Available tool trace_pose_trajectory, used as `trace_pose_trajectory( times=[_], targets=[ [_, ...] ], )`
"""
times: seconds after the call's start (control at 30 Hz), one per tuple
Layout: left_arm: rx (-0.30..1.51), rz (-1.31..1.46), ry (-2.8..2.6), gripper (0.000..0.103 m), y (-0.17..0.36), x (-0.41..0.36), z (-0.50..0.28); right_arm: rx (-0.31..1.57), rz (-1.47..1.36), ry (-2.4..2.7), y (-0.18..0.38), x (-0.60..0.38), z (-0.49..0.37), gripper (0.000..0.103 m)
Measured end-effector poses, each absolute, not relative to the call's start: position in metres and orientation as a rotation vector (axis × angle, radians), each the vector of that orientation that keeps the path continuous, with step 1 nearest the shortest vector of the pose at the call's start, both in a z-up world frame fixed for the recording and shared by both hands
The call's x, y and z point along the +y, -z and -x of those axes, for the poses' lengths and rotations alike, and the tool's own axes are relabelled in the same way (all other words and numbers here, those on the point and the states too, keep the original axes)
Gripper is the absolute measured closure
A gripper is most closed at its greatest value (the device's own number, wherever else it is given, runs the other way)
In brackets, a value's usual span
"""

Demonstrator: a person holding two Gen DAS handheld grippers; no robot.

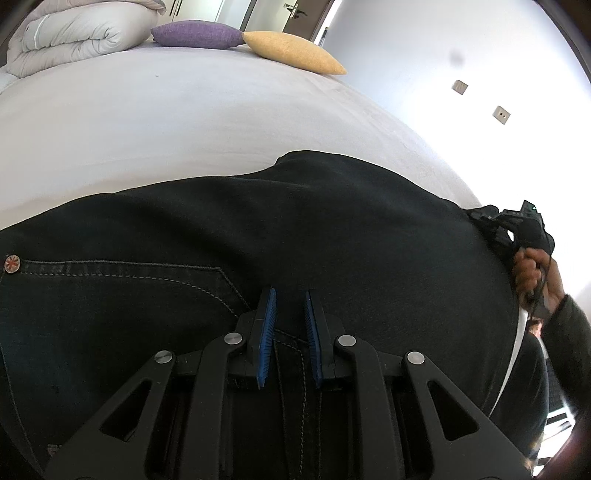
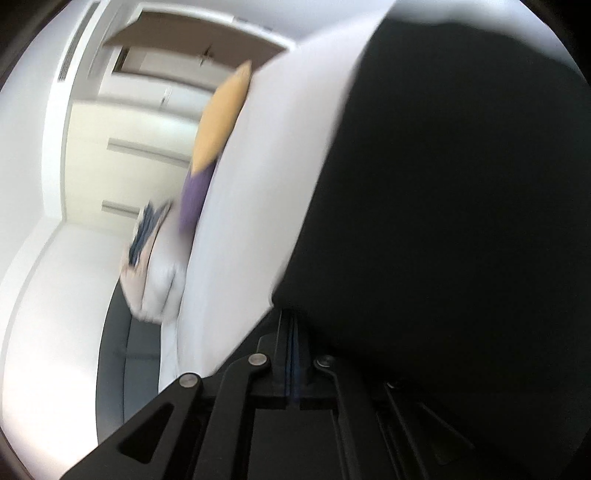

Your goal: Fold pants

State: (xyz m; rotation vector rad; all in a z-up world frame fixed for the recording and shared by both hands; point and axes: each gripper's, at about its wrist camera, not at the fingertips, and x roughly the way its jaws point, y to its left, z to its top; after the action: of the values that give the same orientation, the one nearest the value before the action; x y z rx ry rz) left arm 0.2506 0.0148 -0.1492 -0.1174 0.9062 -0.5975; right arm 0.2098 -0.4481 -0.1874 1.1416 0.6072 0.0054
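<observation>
Black denim pants (image 1: 332, 221) lie spread across the white bed (image 1: 184, 110), with a pocket seam and a metal rivet (image 1: 12, 264) at the left. My left gripper (image 1: 290, 295) rests on them, its blue pads pinching a stitched ridge of fabric. A person's hand (image 1: 532, 273) holds my right gripper (image 1: 517, 225) at the pants' far right edge. In the blurred right wrist view, my right gripper (image 2: 291, 314) has its fingers pressed together, and the pants (image 2: 461, 184) spread out from its tips and cover its right side.
A folded grey duvet (image 1: 74, 33), a purple pillow (image 1: 195, 34) and a yellow pillow (image 1: 295, 51) lie at the bed's far end. A white wall with two sockets (image 1: 460, 86) stands to the right. Bare sheet (image 2: 251, 184) lies beyond the pants.
</observation>
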Motion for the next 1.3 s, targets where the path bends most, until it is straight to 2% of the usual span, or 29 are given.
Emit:
trace_pose_trajectory(
  times=[0.17, 0.23, 0.4, 0.5, 0.6, 0.67, 0.73, 0.83, 0.93, 1.0, 1.3],
  targets=[
    [0.906, 0.117, 0.598, 0.087, 0.149, 0.015, -0.251, 0.515, -1.132, 0.230, 0.159, -0.508, -0.179, 0.103],
    [0.905, 0.117, 0.597, 0.087, 0.150, 0.014, -0.251, 0.498, -1.100, 0.392, 0.141, -0.512, -0.154, 0.097],
    [0.904, 0.115, 0.594, 0.087, 0.151, 0.012, -0.251, 0.518, -1.047, 0.058, 0.111, -0.404, -0.154, 0.098],
    [0.898, 0.091, 0.579, 0.087, 0.149, 0.010, -0.248, 0.635, -1.055, -0.190, 0.124, -0.309, -0.173, 0.097],
    [0.894, 0.054, 0.553, 0.087, 0.145, 0.003, -0.245, 0.808, -1.057, -0.298, 0.166, -0.246, -0.195, 0.097],
    [0.910, 0.025, 0.522, 0.087, 0.139, -0.003, -0.244, 0.855, -1.047, -0.277, 0.189, -0.247, -0.195, 0.103],
    [0.936, 0.015, 0.508, 0.087, 0.121, -0.021, -0.242, 0.814, -1.090, -0.283, 0.193, -0.259, -0.189, 0.103],
    [0.863, -0.039, 0.642, 0.086, 0.096, -0.074, -0.233, 0.784, -1.105, -0.201, 0.191, -0.290, -0.188, 0.103],
    [0.889, -0.153, 0.738, 0.086, 0.106, -0.128, -0.236, 0.750, -1.114, -0.174, 0.189, -0.312, -0.158, 0.103],
    [0.907, -0.186, 0.750, 0.086, 0.119, -0.136, -0.242, 0.732, -1.079, -0.143, 0.184, -0.324, -0.147, 0.103],
    [0.944, 0.102, 0.628, 0.087, 0.131, 0.010, -0.293, 0.645, -1.110, -0.042, 0.186, -0.394, -0.117, 0.103]
  ],
)
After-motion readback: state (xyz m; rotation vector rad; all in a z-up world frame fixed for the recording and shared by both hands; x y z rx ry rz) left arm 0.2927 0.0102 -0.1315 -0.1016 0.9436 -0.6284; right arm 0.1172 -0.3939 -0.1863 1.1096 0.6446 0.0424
